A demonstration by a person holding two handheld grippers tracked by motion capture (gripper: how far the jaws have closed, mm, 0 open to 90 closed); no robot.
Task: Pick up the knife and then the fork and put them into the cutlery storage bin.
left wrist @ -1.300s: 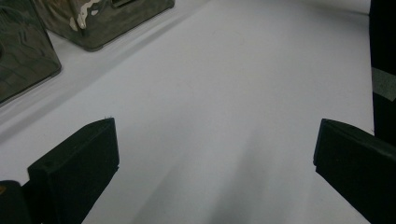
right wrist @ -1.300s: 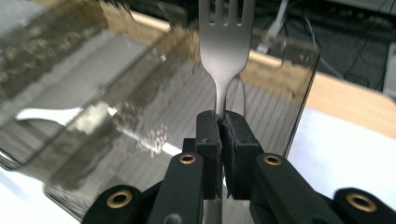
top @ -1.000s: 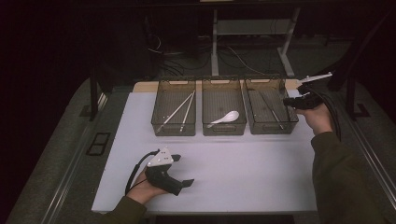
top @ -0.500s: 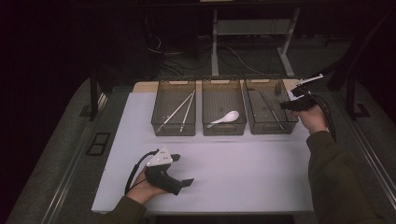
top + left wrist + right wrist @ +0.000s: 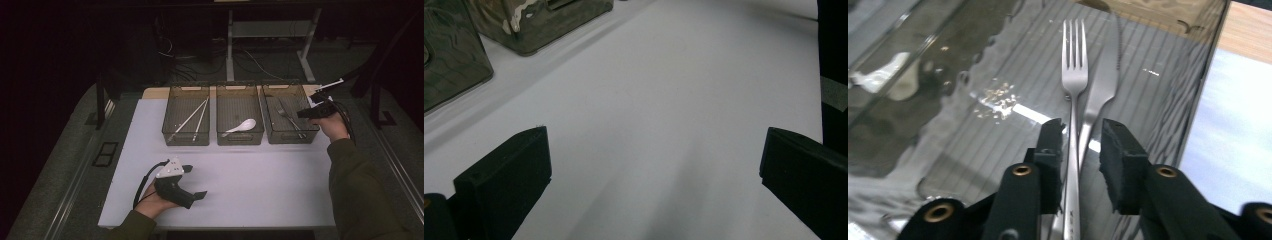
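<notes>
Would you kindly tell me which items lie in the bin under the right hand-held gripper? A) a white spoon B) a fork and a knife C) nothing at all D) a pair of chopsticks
B: the right gripper view shows a metal fork and a knife lying side by side on the floor of the rightmost bin, with the right hand-held gripper above their handles, its jaws apart.
</notes>
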